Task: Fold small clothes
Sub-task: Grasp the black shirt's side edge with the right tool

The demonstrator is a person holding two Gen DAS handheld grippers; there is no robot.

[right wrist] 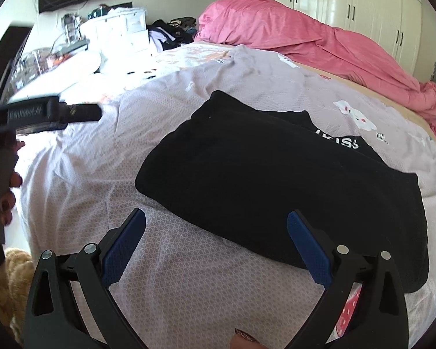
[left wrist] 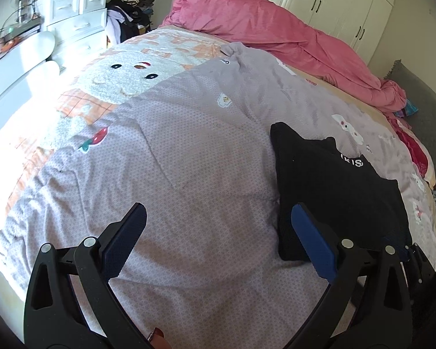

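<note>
Black garment (right wrist: 276, 180), 1 item, folded, white lettering showing near its far edge, is lying flat on the lilac patterned bedspread (left wrist: 189, 145) toward the bed's right side. Left gripper (left wrist: 218, 218) is hovering over bare bedspread just left of the garment, its 2 jaws spread wide and holding nothing. Right gripper (right wrist: 216, 221) is hovering at the garment's near edge, jaws likewise wide and empty. Pink duvet (left wrist: 276, 29) is lying bunched along the far side.
</note>
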